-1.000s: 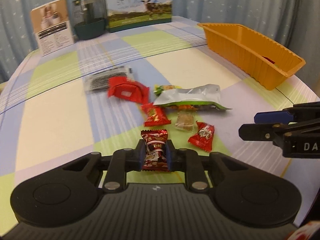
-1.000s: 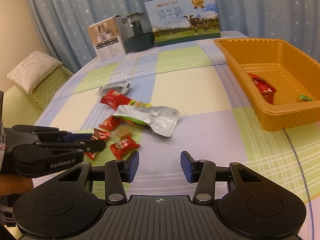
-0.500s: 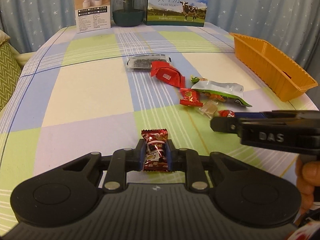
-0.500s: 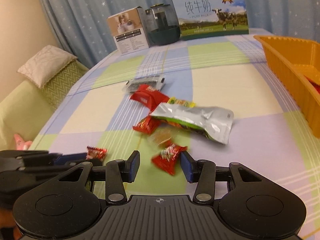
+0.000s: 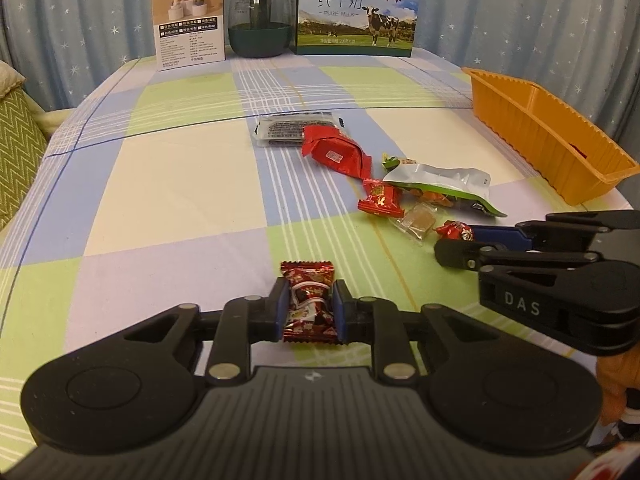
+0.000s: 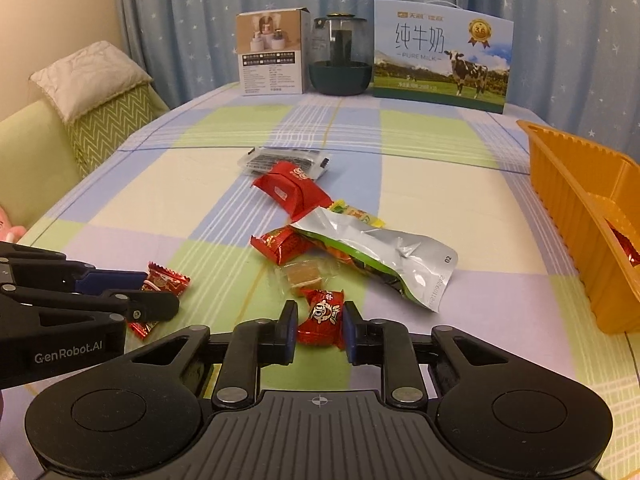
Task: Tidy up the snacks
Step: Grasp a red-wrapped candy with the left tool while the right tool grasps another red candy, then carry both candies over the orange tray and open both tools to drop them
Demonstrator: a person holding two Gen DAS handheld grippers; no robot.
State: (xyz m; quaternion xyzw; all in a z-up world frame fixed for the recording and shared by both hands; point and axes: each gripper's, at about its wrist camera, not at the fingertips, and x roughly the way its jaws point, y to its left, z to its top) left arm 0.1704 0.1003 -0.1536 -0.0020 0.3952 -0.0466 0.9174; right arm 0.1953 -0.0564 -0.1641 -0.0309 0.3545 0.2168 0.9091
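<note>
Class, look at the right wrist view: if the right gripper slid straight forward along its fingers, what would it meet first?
The right gripper already straddles the red candy, so it would probably meet that first; the clear-wrapped brown sweet lies just beyond.

The orange tray (image 6: 576, 200) is cut off by the right edge of the right wrist view, its far wall unseen. A red packet (image 6: 626, 246) inside shows only partly. Small print on the white box (image 5: 188, 46) is illegible.
</note>
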